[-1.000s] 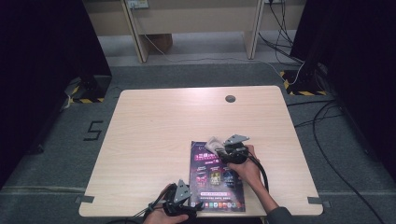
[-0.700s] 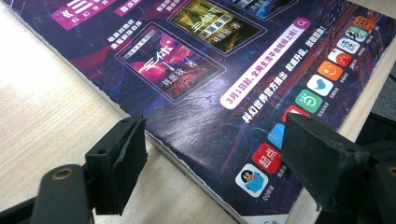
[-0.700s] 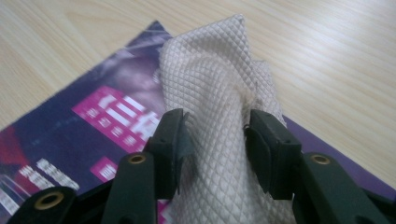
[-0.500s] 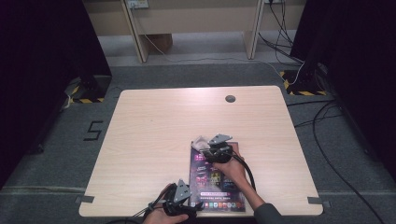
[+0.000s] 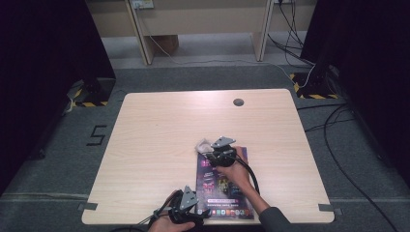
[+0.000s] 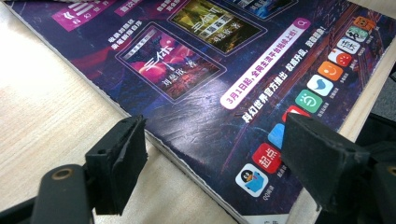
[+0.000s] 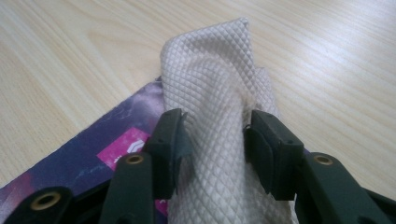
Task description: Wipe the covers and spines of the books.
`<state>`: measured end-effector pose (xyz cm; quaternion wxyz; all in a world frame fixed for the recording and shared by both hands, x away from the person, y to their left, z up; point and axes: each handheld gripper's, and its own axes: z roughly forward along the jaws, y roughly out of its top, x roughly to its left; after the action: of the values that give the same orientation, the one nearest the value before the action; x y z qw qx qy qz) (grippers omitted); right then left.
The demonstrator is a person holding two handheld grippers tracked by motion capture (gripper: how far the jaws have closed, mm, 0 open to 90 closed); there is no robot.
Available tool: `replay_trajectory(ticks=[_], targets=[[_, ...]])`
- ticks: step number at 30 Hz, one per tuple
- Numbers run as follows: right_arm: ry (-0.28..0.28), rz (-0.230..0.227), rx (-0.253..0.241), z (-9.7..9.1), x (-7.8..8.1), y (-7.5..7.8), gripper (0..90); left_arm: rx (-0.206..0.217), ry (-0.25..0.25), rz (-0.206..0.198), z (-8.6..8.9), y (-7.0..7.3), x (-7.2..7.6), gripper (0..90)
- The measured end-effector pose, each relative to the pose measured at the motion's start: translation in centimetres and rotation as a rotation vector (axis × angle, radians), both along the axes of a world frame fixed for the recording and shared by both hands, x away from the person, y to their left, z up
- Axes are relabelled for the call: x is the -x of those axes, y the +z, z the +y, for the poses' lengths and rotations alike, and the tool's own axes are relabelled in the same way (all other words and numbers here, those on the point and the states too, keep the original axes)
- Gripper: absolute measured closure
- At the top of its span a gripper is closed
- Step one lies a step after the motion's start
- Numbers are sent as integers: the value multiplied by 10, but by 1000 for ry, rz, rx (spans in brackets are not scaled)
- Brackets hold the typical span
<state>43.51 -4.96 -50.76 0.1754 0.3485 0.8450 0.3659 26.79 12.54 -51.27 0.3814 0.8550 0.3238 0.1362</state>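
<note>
A magazine (image 5: 223, 186) with a dark purple cover lay flat near the front edge of the pale wooden table (image 5: 159, 130), its long side running away from the person. The right gripper (image 5: 212, 153) sat over the magazine's far left corner, and its two black jaws pinched a bunched cream cloth (image 7: 219, 121) with a quilted diamond weave. In the right gripper view the cloth rose between the pads and folded forward over the corner of the cover, its far tip lying past the corner on the bare wood. The person's right hand (image 5: 237, 170) rested over the upper half of the magazine. The left gripper (image 5: 193, 212) sat at the near left corner of the magazine, close to the table's front edge. In the left gripper view its jaws stood spread wide on either side of that corner: one pad lay over the wood just beside the magazine's long edge, the other over the row of coloured app icons (image 6: 322, 84) along its bottom edge. Whether either pad touched the paper could not be told. A small dark round hole (image 5: 238, 102) lay near the table's far edge.
</note>
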Motion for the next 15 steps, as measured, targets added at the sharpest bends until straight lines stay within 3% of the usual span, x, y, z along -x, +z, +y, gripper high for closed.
replay_trajectory(ticks=[2,4,9,15], targets=[[4,-10,3,1,3,0,588,-2,-2,0,0,0,0,216],[18,12,-17,2,6,-1,589,-5,-3,-2,0,0,0,216],[100,26,-6,7,20,1,589,-9,-4,-7,0,0,1,216],[132,44,-20,6,28,1,589,-6,-5,-4,0,0,0,217]])
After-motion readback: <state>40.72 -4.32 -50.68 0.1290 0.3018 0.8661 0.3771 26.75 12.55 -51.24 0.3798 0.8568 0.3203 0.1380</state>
